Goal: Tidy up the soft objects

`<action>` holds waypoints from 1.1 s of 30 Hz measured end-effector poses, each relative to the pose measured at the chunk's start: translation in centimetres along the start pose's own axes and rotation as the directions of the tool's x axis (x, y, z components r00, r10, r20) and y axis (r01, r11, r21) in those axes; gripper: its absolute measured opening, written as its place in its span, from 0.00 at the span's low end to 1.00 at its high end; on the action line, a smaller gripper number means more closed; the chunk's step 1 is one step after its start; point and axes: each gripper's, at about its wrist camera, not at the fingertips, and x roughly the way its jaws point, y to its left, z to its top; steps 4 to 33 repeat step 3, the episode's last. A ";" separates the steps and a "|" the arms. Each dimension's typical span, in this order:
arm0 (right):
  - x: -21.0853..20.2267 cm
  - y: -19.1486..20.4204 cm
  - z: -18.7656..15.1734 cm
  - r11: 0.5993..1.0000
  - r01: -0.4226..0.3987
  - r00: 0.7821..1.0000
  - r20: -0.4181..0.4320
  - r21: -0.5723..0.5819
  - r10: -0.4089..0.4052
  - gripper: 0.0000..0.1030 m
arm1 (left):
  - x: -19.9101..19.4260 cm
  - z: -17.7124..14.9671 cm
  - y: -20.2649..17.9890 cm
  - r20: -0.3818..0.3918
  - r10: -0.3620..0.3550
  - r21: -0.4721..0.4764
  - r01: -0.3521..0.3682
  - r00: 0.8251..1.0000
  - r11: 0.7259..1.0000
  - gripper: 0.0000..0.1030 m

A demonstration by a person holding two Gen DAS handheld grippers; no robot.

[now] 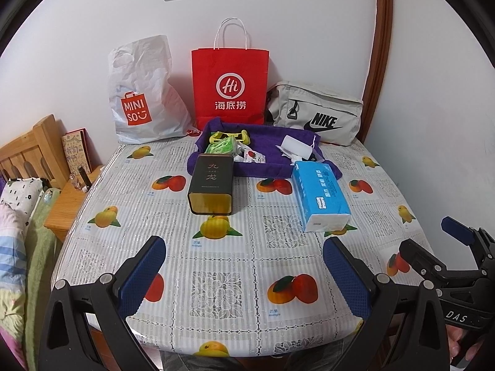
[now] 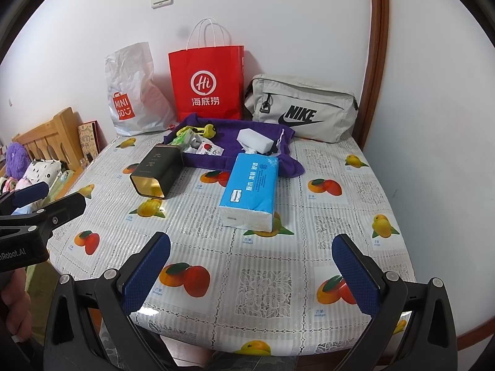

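A soft blue pack of tissues [image 2: 249, 190] lies flat on the fruit-print tablecloth [image 2: 263, 278], its far end touching a crumpled purple cloth [image 2: 229, 142]. Small things sit on that cloth. A dark tin box [image 2: 157, 171] lies on its side just beside it. Behind stand a red paper bag [image 2: 205, 83], a white plastic bag [image 1: 139, 92] and a grey pouch [image 2: 301, 111]. The left gripper [image 1: 244, 275] and right gripper [image 2: 252, 273] hover low over the near edge, fingers spread wide, holding nothing.

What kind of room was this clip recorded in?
Probably a bedroom at home: a wooden bed frame with bedding stands beside a table under a fruit-print cover, with shopping bags against the wall.
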 end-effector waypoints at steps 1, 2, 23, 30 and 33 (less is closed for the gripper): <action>0.0 0.0 0.0 1.000 0.000 1.000 0.000 -0.001 0.000 1.00 | -0.1 0.1 0.1 0.000 0.004 0.000 -0.004 1.000 1.000 0.99; 0.0 0.0 0.1 1.000 -0.001 1.000 -0.001 -0.002 0.001 1.00 | -0.1 0.2 0.2 0.000 0.005 0.000 -0.005 1.000 1.000 0.99; 0.0 0.0 0.2 1.000 -0.001 1.000 -0.002 -0.001 0.001 1.00 | -0.1 0.2 0.3 0.004 0.003 0.001 -0.003 1.000 1.000 0.99; 0.0 0.0 0.2 1.000 -0.001 1.000 -0.002 -0.001 0.001 1.00 | -0.1 0.2 0.3 0.004 0.003 0.001 -0.003 1.000 1.000 0.99; 0.0 0.0 0.2 1.000 -0.001 1.000 -0.002 -0.001 0.001 1.00 | -0.1 0.2 0.3 0.004 0.003 0.001 -0.003 1.000 1.000 0.99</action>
